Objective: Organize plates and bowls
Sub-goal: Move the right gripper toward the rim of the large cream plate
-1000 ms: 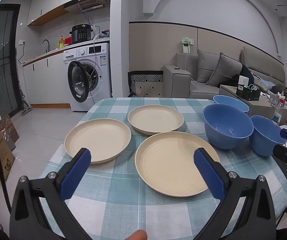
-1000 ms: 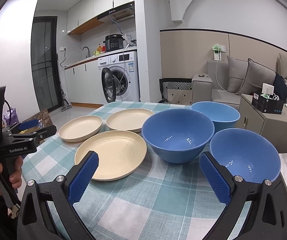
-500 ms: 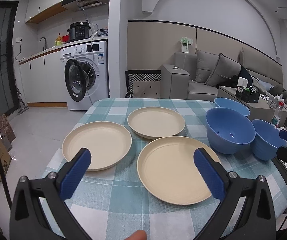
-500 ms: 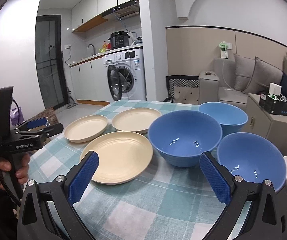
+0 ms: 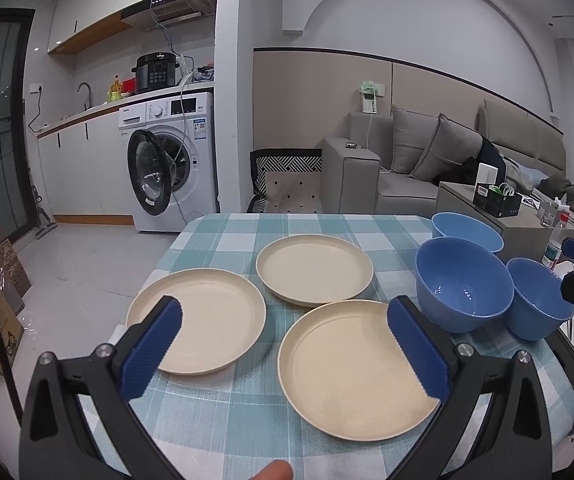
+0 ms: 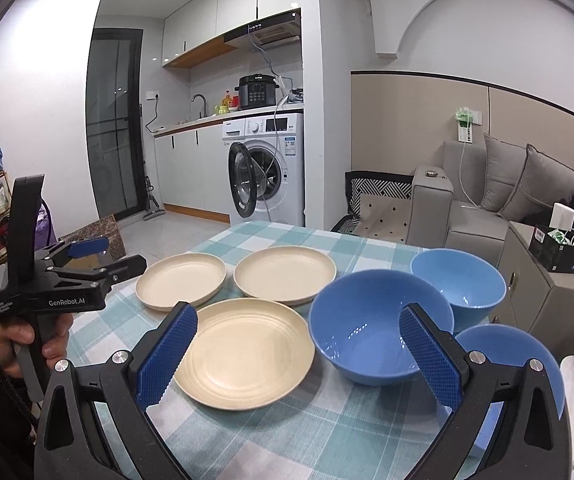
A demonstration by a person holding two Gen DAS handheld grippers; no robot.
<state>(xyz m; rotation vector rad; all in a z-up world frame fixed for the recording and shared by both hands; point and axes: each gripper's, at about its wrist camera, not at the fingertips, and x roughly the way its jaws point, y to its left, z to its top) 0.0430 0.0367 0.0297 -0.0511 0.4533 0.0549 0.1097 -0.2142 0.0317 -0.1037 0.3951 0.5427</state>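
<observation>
Three cream plates and three blue bowls stand apart on a checked tablecloth [image 5: 223, 412]. In the left wrist view the near plate [image 5: 351, 368] lies just beyond my open left gripper [image 5: 284, 308], with a second plate [image 5: 196, 320] to the left and a third plate [image 5: 314, 274] behind. The bowls [image 5: 463, 294] are grouped at the right. In the right wrist view my right gripper [image 6: 298, 312] is open and empty above the near plate [image 6: 245, 352] and the middle bowl [image 6: 379, 340]. Another bowl [image 6: 459, 284] stands behind and one bowl [image 6: 507, 356] at the right.
A hand holds the left gripper [image 6: 115, 256] over the table's left edge. Beyond the table are a washing machine [image 5: 171, 168] with its door open, a grey sofa [image 5: 419, 168] and a side table [image 6: 543, 280] close to the bowls. A bottle [image 5: 555, 236] stands at the right.
Both grippers have drawn back and lifted a little from the table, so plates and bowls sit lower and smaller in both views. Both stay open and nothing on the table has moved.
</observation>
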